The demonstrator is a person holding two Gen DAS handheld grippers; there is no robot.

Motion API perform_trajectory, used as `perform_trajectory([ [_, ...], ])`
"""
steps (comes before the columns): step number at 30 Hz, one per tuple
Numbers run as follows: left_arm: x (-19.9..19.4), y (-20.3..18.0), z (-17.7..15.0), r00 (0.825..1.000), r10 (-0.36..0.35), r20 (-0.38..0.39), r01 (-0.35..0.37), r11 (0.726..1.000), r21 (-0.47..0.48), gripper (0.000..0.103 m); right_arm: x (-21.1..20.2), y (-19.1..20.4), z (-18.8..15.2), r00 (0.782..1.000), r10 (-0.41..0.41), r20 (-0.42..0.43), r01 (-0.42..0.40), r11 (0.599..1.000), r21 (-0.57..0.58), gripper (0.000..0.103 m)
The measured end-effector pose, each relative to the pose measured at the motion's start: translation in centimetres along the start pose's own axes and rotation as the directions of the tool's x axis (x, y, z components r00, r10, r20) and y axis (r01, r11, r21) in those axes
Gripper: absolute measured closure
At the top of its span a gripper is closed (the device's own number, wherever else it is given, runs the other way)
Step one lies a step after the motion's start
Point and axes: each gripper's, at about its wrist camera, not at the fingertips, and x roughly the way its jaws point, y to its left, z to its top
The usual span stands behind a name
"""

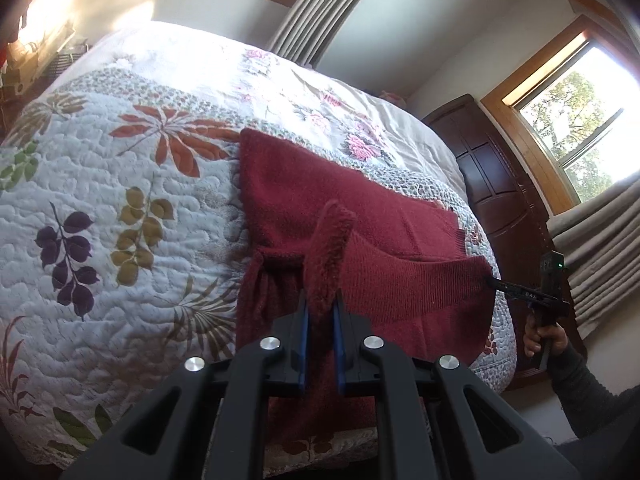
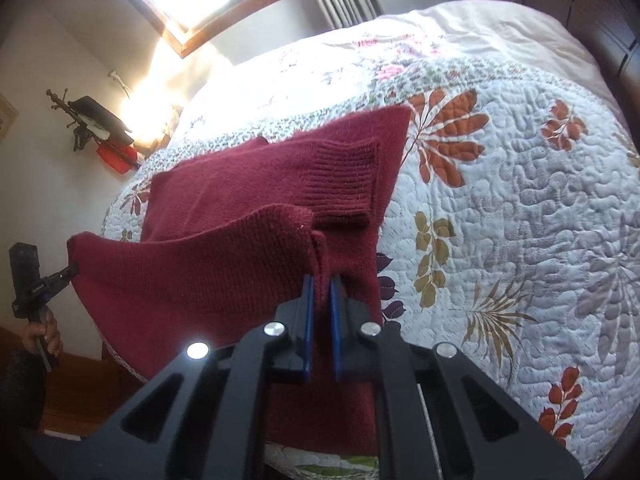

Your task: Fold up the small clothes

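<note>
You hold the maroon sweater (image 1: 360, 216) hem corners pinched in left claw (image 1: 320, 312) and right claw (image 2: 319, 284), lifting the edge evenly to fold over the bed (image 1: 120, 152).

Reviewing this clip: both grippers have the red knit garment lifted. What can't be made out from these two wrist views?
- Near hem of the red sweater: left wrist view, hidden behind the left gripper.
- Bed's near edge and the quilt under the lifted fabric: right wrist view, covered by the sweater and the right gripper.
- Wall items: right wrist view, small and washed out by window glare.
- Garment's front or back: not determinable.
</note>
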Motion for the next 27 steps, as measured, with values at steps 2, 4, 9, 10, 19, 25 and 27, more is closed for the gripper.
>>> perform_trajectory([
  [2,-1.5,-1.0,0.0,0.999,-0.004,0.037,0.004,1.000,0.014,0.093,-2.7,0.6,-0.3,0.998,-0.003,0.059,0.002,1.000,0.018,0.097],
  [4,-2.9,-1.9,0.4,0.997,-0.014,0.080,0.012,1.000,0.025,0.093,-5.3,1.1,-0.1,0.993,-0.001,0.119,-0.003,0.999,0.033,0.097],
  [9,-4.8,-3.3,4.3,0.981,-0.072,0.179,0.064,0.997,0.052,0.093,-9.5,2.3,2.8,0.973,0.017,0.232,-0.023,0.999,0.025,0.097],
  [10,-4.5,-3.3,5.4,0.979,-0.083,0.188,0.073,0.996,0.059,0.093,-9.6,2.5,3.8,0.970,0.023,0.240,-0.028,0.999,0.018,0.097],
  [19,3.5,-0.8,15.0,0.985,-0.102,0.141,0.094,0.994,0.064,0.094,-3.8,0.9,12.6,0.981,-0.006,0.194,0.002,1.000,0.017,0.097],
  [25,8.0,1.2,20.2,0.989,-0.105,0.102,0.104,0.994,0.017,0.094,0.0,-1.3,17.4,0.987,-0.035,0.157,0.028,0.998,0.050,0.097],
  [27,9.7,2.0,21.4,0.992,-0.103,0.075,0.103,0.995,-0.001,0.094,1.3,-2.2,18.5,0.990,-0.035,0.136,0.027,0.997,0.067,0.097],
])
